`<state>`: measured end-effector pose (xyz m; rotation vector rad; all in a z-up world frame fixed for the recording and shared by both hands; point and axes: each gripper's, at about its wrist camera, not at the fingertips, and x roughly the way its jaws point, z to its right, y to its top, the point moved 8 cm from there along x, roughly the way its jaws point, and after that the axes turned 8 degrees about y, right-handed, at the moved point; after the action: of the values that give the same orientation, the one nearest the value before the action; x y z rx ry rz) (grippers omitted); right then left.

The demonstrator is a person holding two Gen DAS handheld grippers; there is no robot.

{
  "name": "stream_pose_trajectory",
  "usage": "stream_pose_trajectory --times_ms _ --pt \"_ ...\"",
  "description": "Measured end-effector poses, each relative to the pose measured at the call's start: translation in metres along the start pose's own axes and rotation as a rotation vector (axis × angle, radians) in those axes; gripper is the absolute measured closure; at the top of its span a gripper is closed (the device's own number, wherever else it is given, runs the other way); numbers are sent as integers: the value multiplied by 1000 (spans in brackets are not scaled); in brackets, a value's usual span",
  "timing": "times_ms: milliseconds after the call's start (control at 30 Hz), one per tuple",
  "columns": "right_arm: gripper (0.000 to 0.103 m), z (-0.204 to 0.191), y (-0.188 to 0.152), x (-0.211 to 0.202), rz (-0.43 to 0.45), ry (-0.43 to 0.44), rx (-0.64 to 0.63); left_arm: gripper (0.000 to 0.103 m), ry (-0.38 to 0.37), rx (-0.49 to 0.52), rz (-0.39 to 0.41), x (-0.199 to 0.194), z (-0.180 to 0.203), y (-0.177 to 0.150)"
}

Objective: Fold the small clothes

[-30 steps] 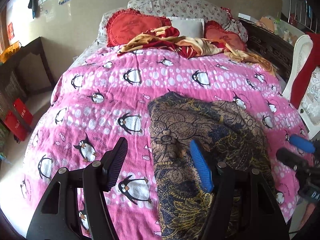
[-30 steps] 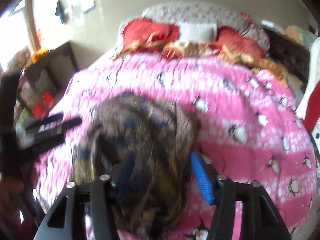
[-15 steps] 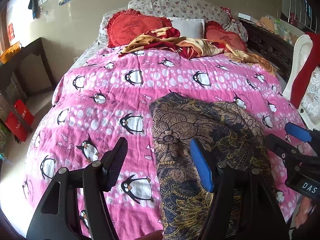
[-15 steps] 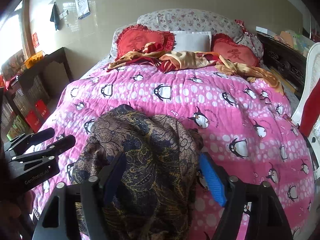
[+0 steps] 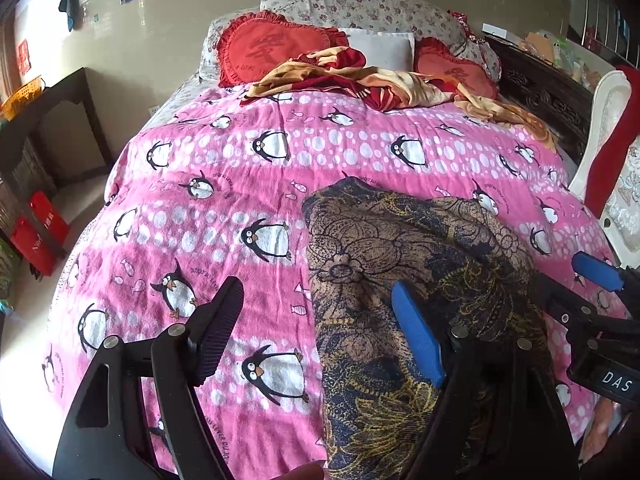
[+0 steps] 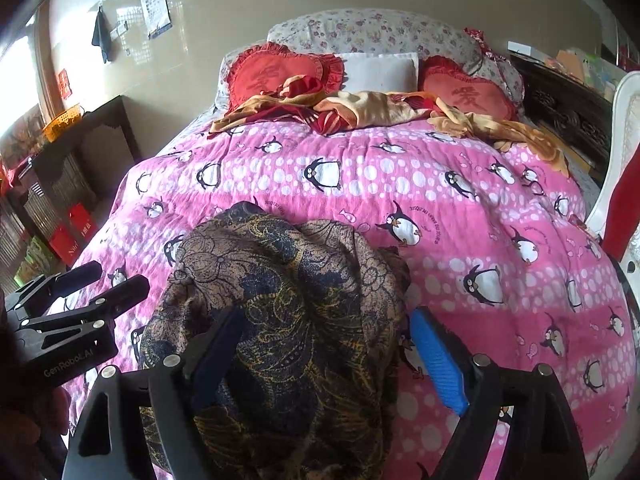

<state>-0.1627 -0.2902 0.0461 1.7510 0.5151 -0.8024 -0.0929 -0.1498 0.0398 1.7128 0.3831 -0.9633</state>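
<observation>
A dark brown and navy patterned garment (image 5: 400, 280) lies crumpled on the pink penguin bedspread (image 5: 240, 168), near the bed's front edge. My left gripper (image 5: 316, 332) is open and empty, hovering over the garment's left edge and the bedspread. My right gripper (image 6: 328, 352) is open and empty, hovering above the garment (image 6: 288, 300), with its left finger over the cloth. Each gripper shows in the other's view: the right one at the right edge (image 5: 576, 292), the left one at the left edge (image 6: 96, 292).
Red heart cushions (image 5: 276, 48), a white pillow (image 5: 380, 46) and a red and yellow blanket (image 5: 360, 80) lie at the bed's head. A dark side table (image 5: 52, 120) stands left. A dark cabinet (image 5: 548, 92) and a white chair (image 5: 608, 128) stand right.
The right gripper has steadied from a blurred motion and drawn back slightly over the garment. The left gripper has shifted a little. The garment lies as before.
</observation>
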Motion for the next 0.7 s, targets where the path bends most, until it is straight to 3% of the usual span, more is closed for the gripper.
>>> stream_pose_trajectory --times_ms 700 --pt "19 0 -5 0 -13 -20 -6 26 -6 -5 -16 0 -5 -4"
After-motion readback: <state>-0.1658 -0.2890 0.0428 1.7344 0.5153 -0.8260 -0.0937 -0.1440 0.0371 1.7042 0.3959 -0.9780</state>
